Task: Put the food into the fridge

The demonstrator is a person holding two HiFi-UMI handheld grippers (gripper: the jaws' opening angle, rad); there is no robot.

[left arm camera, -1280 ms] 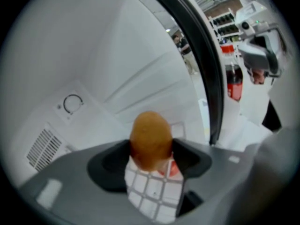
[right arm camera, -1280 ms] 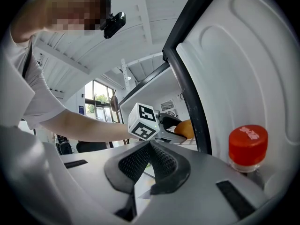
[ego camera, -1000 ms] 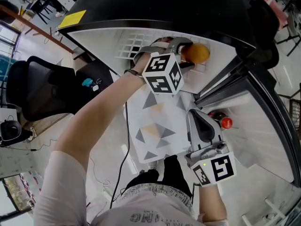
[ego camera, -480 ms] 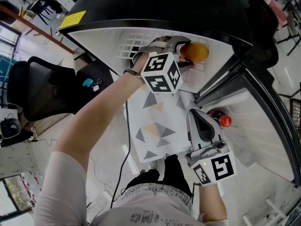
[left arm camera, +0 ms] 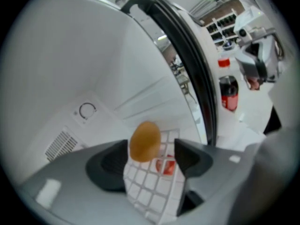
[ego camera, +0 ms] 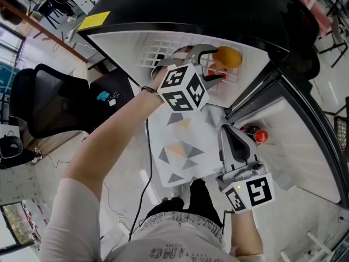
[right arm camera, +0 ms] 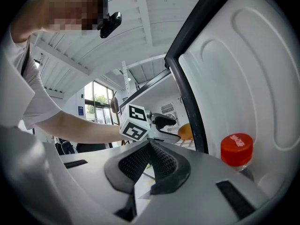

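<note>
Orange (left arm camera: 144, 141) rests on the white wire shelf (left arm camera: 150, 186) inside the fridge (left arm camera: 70, 55), between the left claw's (left arm camera: 152, 150) wide-apart jaws, which grip nothing. Right claw (right arm camera: 150, 148) is lower by the door, jaws pressed together, empty, near a red-capped bottle (right arm camera: 236, 150).

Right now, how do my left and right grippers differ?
The left gripper has its jaws apart, with the orange in front of them on the wire shelf. The right gripper has its jaws together on nothing. The left gripper reaches into the fridge, while the right gripper hangs outside, by the red-capped bottle in the door. Both carry marker cubes.
</note>
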